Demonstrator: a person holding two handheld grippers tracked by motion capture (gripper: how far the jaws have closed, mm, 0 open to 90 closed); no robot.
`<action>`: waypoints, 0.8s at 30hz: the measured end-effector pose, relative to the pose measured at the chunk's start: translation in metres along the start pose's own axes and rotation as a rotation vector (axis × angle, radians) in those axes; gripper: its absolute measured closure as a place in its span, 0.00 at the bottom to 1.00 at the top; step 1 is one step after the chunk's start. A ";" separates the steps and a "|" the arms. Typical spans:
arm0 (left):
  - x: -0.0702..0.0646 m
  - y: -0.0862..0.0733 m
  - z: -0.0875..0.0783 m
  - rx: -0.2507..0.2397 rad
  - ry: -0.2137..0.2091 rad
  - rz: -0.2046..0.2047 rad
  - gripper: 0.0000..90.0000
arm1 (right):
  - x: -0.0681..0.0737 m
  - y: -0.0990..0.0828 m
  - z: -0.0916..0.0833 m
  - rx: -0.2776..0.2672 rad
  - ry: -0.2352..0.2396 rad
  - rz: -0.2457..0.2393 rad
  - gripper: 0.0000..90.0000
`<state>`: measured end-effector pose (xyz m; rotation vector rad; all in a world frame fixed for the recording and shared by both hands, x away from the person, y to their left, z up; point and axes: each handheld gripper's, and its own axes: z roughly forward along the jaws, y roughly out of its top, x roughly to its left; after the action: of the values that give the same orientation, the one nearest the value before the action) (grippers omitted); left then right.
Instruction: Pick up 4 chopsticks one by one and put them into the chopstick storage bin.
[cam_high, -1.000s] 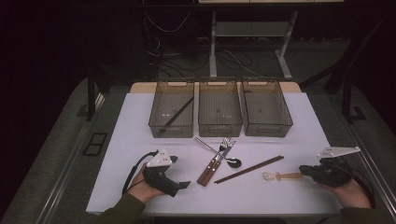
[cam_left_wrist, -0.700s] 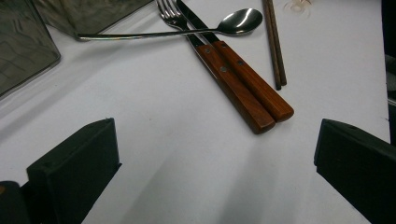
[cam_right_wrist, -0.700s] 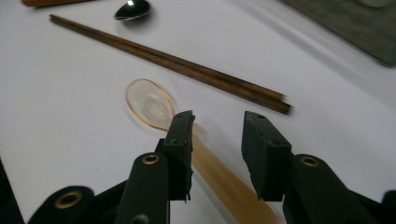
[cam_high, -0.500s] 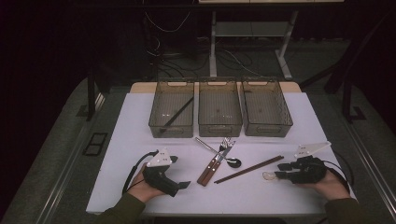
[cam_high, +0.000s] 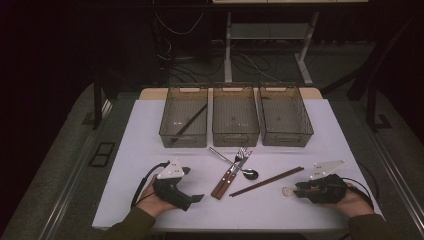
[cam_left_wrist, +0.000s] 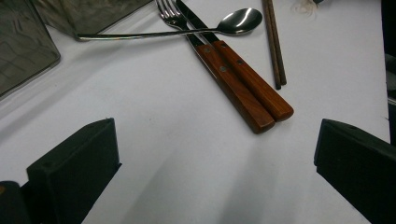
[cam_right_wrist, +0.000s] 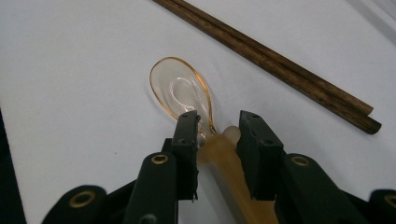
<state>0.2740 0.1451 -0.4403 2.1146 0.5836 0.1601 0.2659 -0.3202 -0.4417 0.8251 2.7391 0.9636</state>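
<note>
A clear amber plastic spoon (cam_right_wrist: 180, 88) lies on the white table, its bowl (cam_high: 287, 191) just left of my right gripper (cam_high: 296, 189). The right gripper (cam_right_wrist: 217, 122) has the spoon's handle between its jaws close to the bowl; they have just been closing and both pads touch the handle. A pair of dark wooden chopsticks (cam_high: 267, 181) lies slanted just beyond it (cam_right_wrist: 280, 65). My left gripper (cam_high: 192, 200) rests at the front left, its jaws wide open (cam_left_wrist: 215, 126) with bare table between them, pointing at a wood-handled fork and knife (cam_left_wrist: 243, 84).
A metal spoon (cam_high: 240, 167) lies across the fork and knife (cam_high: 227, 177) at the table's middle. Three smoky plastic bins (cam_high: 236, 131) stand in a row behind; the left one holds a dark stick (cam_high: 190, 120). The table's edge (cam_high: 225, 227) runs close to both hands.
My right gripper has moved left along the amber spoon's handle toward its bowl, while the bowl stayed about where it was. The left gripper has not moved.
</note>
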 end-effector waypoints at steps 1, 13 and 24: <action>0.000 0.000 0.000 0.000 0.000 0.000 0.00 | 0.000 0.000 0.000 0.001 0.000 -0.010 0.77; 0.000 0.000 0.000 -0.004 0.000 -0.002 0.00 | -0.002 -0.001 -0.011 -0.038 -0.005 0.019 0.86; 0.000 0.000 0.000 -0.005 -0.002 -0.002 0.00 | -0.013 -0.003 -0.022 -0.086 -0.023 0.073 0.86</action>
<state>0.2741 0.1453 -0.4399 2.1090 0.5833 0.1586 0.2692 -0.3407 -0.4265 0.9208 2.6451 1.0700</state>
